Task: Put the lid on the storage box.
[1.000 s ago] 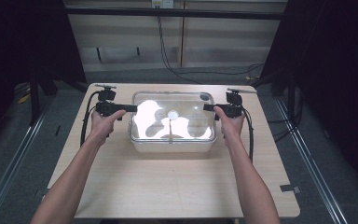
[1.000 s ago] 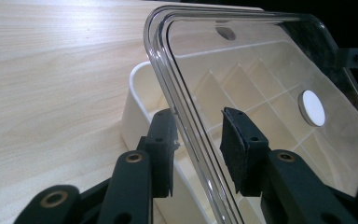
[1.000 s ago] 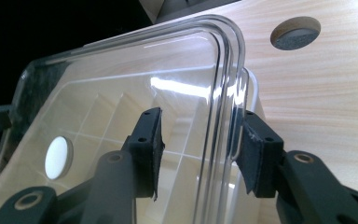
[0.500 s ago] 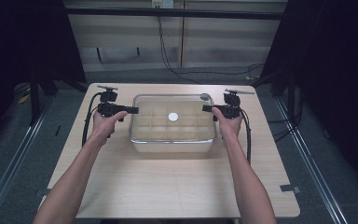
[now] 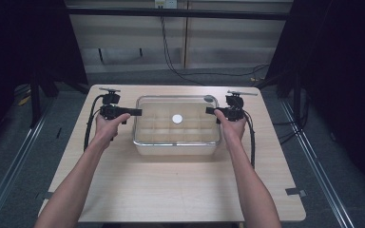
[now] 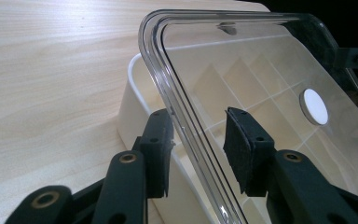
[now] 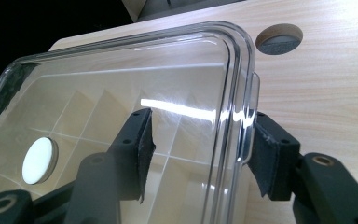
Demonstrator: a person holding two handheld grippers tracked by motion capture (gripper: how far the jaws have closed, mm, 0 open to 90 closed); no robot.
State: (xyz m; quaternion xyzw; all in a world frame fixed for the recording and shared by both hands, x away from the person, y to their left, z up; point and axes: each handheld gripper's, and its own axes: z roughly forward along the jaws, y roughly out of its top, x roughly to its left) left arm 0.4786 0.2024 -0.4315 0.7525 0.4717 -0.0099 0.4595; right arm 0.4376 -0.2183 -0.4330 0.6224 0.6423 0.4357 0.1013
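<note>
While the clear lid (image 5: 177, 118) sits over the white divided box (image 5: 176, 148) mid-table, my left gripper (image 6: 198, 149) straddles its left rim, spread; my right gripper (image 7: 200, 154) straddles its right rim, spread.

A compartmented white box (image 5: 176, 142) sits on the wooden table (image 5: 171, 185).

A lab-like recording bay: a bare wooden table (image 5: 171, 185) ringed by black curtains (image 5: 342, 71), floor rails (image 5: 323, 185) and loose cables (image 5: 171, 52).
</note>
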